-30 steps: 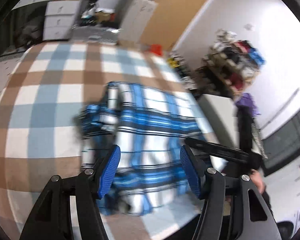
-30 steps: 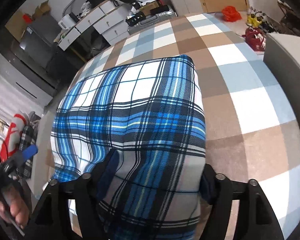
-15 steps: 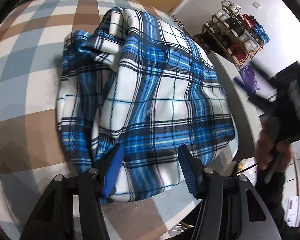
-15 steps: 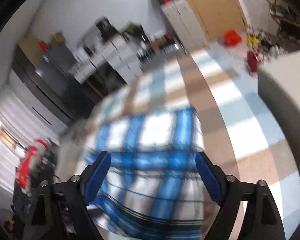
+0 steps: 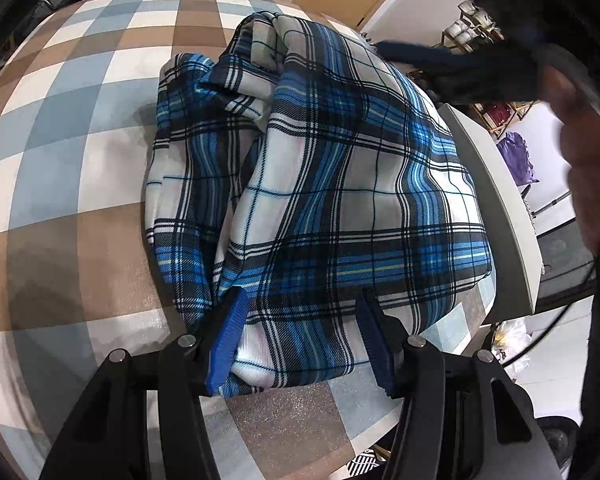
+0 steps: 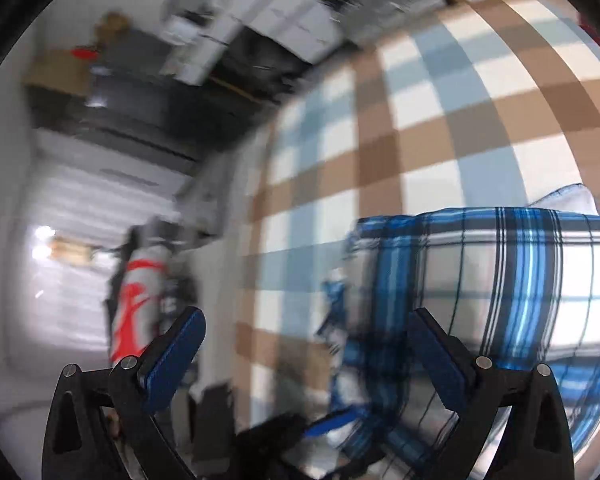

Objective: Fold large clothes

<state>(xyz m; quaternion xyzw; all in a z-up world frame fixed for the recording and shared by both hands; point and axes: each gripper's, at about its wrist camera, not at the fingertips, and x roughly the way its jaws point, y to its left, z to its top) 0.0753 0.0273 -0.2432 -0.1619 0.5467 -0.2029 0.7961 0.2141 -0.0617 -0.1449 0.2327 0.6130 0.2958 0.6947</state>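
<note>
A blue, white and black plaid garment (image 5: 332,184) lies folded in a thick bundle on the checked table (image 5: 60,128). My left gripper (image 5: 304,336) is open, its blue pads either side of the garment's near edge and low over it. In the blurred right wrist view the garment (image 6: 500,280) sits at the right. My right gripper (image 6: 312,352) is open and empty, held above the table's edge. It also shows in the left wrist view (image 5: 460,68), above the garment's far right side.
The table's right edge (image 5: 500,200) runs close beside the garment. Shelves with shoes (image 5: 480,24) stand beyond it. White drawers and clutter (image 6: 260,8) stand behind the table. A red and white object (image 6: 140,300) lies off the table's left side.
My right gripper let go of the garment, lifted off and swung left. My left gripper dropped to the garment's near edge and stays open.
</note>
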